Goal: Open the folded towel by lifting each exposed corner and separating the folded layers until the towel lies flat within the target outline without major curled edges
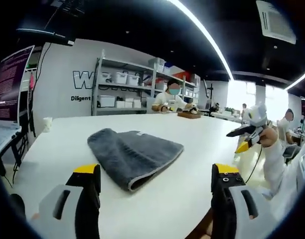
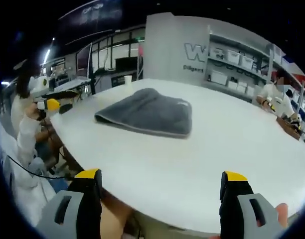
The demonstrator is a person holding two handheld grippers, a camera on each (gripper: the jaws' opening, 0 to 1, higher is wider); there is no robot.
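A grey towel lies folded on the white table, its thick fold edge facing my left gripper. That gripper hovers over the near table edge, open and holding nothing, a short way from the towel. Off the table's right side is my right gripper, held by a hand in a white sleeve. In the right gripper view the towel sits mid-table, well beyond my open right gripper. My left gripper appears at the left past the table edge.
A person sits at the table's far side beside a wooden box. Shelves with white bins line the back wall. A paper cup stands at a far edge, and a monitor stands at the left.
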